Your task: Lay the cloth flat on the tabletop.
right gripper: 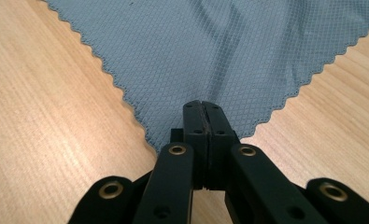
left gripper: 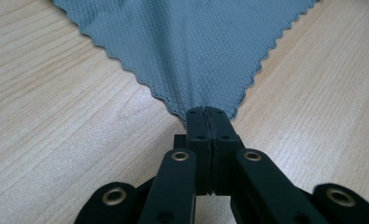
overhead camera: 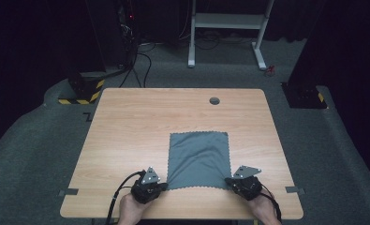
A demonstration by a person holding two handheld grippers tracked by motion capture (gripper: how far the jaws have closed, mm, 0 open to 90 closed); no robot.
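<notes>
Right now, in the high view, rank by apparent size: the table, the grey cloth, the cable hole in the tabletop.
1. table, largest by far.
2. grey cloth, covering a modest patch of it.
3. cable hole, smallest, though it lies farther from the camera.

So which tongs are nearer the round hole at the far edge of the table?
Right. The right tongs pinch the cloth's near right corner, almost straight below the hole in the high view; the left tongs pinch the near left corner, further off to the side.
</notes>
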